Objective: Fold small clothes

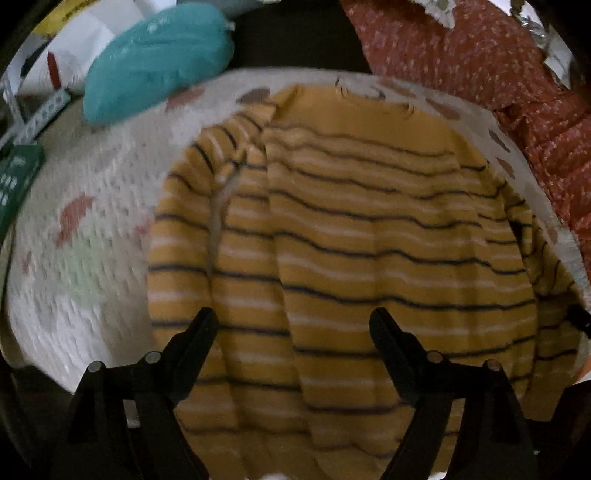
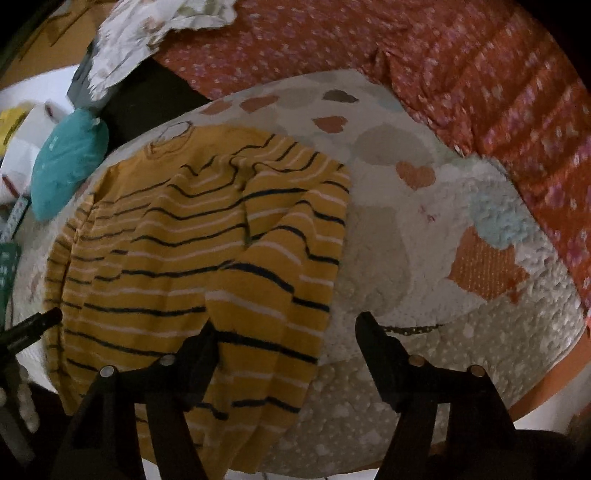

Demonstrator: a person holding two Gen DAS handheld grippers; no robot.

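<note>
A small mustard-yellow shirt with dark and white stripes (image 1: 351,251) lies flat on a white quilted mat (image 1: 81,266), its sides folded in over the middle. My left gripper (image 1: 293,325) is open and empty, hovering over the shirt's lower part. In the right wrist view the same shirt (image 2: 207,258) lies left of centre on the mat (image 2: 424,288). My right gripper (image 2: 286,328) is open and empty over the shirt's right edge, the left finger (image 2: 195,354) above the cloth. The left gripper's tip (image 2: 33,325) shows at the far left.
A teal pouch (image 1: 155,59) lies at the mat's far left edge, also seen in the right wrist view (image 2: 66,162). Red floral fabric (image 1: 498,74) lies behind and to the right (image 2: 480,74). A pale patterned garment (image 2: 155,33) lies at the back. A green box (image 1: 16,177) is at left.
</note>
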